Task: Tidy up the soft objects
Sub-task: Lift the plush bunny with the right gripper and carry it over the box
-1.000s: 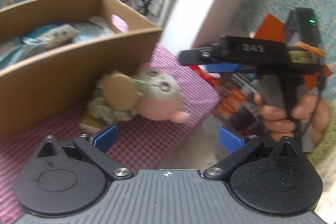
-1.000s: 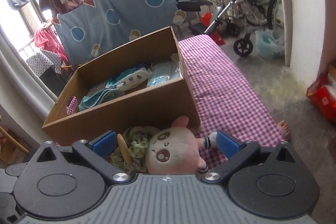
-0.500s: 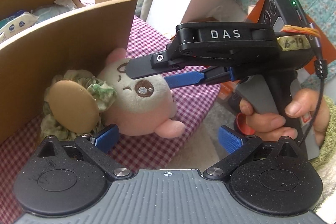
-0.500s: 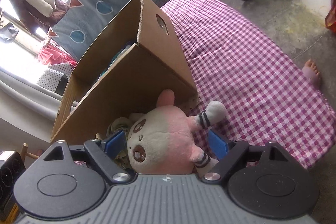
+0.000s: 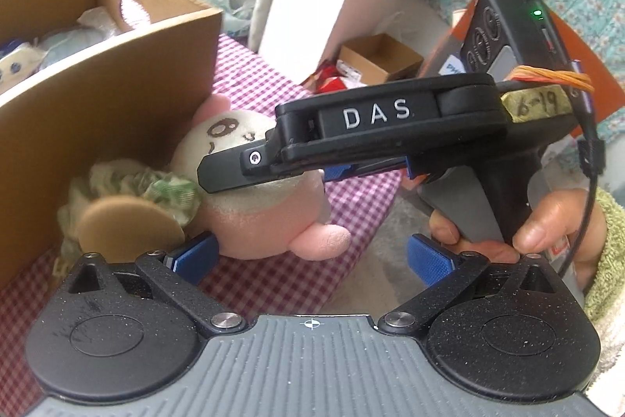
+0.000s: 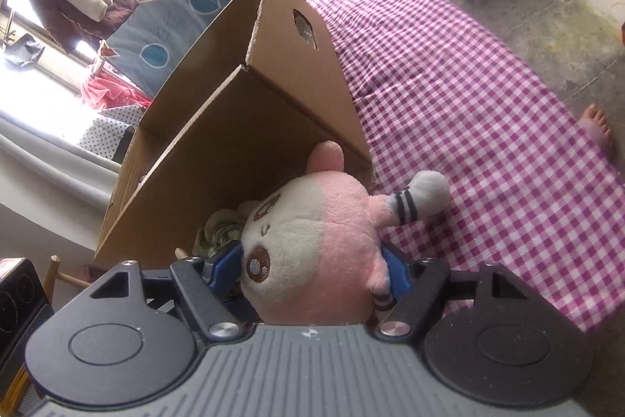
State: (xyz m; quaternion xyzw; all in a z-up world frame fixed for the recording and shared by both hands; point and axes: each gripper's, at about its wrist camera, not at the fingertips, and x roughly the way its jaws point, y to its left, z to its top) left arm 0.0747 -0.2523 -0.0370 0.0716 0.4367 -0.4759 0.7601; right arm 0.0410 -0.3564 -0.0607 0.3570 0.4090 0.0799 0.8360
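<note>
Right gripper (image 6: 308,274): jaws, just closing, now clamping plush toy (image 6: 312,241) for lifting
Left gripper (image 5: 308,258): fingers apart, idling
Toy: lying beside cardboard box (image 6: 242,127) at checked cloth (image 6: 468,96) edge

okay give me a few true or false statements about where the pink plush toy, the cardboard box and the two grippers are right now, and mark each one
1. The pink plush toy sits inside the cardboard box. False: it lies outside, on the checkered cloth against the box wall.
2. The right gripper has the toy between its blue pads. True; its jaws have just been closing.
3. The left gripper grips the toy. False: it is open, holding nothing.
4. A green ruffled soft item lies beside the toy. True.
</note>
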